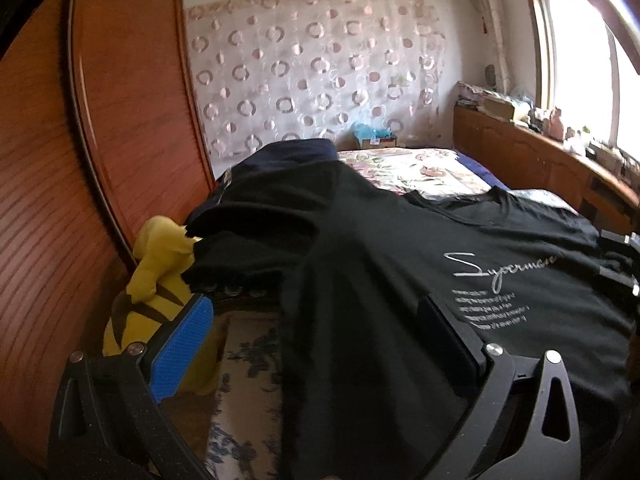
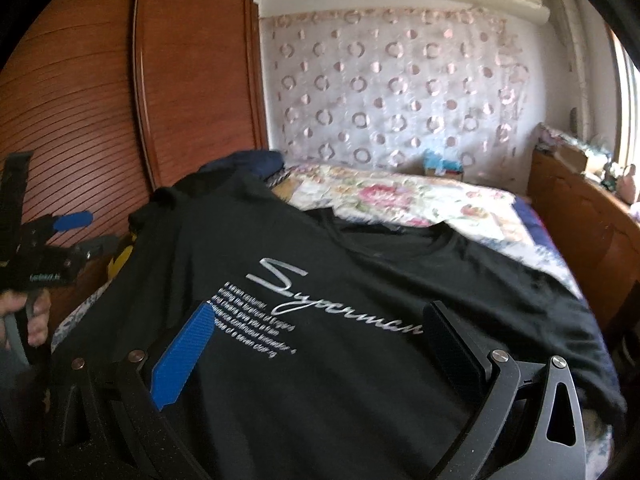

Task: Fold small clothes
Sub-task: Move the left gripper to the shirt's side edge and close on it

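We see daylight pouring in from the window (image 1: 576,60) on the right, blown out to plain white with no detail in the glass. The room is otherwise moderately lit, and the black T-shirt (image 1: 400,260) swallows the light, its folds barely readable. The wardrobe (image 1: 120,100) carries a soft sheen down its curved moulding. Both fisheye views bow straight lines hard toward the edges and go black in the corners. Motion blur softens everything, most in the right wrist view, where the shirt's small lettering (image 2: 256,332) smears.
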The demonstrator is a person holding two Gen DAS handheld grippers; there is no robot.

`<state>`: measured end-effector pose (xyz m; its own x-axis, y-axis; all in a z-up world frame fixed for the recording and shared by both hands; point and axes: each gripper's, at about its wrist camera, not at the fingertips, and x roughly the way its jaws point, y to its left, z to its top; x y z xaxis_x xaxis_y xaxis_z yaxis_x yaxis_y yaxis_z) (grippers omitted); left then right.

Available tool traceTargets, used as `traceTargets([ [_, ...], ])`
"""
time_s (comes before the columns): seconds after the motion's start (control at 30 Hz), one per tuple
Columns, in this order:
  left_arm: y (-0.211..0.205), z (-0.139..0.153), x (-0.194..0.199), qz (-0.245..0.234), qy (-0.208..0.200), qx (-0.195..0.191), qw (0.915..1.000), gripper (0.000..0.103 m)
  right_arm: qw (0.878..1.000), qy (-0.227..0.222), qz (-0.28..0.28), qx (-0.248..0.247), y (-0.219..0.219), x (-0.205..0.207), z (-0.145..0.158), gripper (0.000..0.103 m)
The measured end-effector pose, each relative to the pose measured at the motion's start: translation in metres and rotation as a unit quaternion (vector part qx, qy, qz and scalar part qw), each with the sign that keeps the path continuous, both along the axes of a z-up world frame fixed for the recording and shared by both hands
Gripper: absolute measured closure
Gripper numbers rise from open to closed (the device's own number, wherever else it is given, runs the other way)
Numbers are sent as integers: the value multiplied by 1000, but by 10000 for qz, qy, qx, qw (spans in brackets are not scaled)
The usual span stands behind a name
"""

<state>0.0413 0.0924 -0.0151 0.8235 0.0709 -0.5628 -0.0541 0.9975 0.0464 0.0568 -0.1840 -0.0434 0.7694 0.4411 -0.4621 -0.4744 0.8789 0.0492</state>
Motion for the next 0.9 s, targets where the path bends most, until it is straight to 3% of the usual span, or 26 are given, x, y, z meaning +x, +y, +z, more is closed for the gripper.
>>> traceTargets([
  [0.23, 40, 1, 26, 88, 166, -178, 9997, 22, 9991, 330, 271, 43, -9, 10, 4, 0],
  [0.33, 59, 0, 40, 183, 260, -262, 9991, 25, 9988, 350, 344, 1, -14, 11, 9, 0],
  [0.43, 72, -5, 53, 228, 419, -376, 9982, 35, 9987, 331, 387, 29, -20, 11, 12, 0],
  [0.6, 82, -20, 66, 406, 679, -327, 9963, 39, 9988, 263, 414, 25, -19, 6, 5, 0],
  [0.8, 86, -33, 73, 246, 806, -509, 9951, 62, 9986, 299, 434, 22, -15, 5, 0, 0],
  [0.9, 87, -33, 73, 269, 799, -386, 9957, 79, 9986, 307, 424, 15, -11, 3, 2, 0],
])
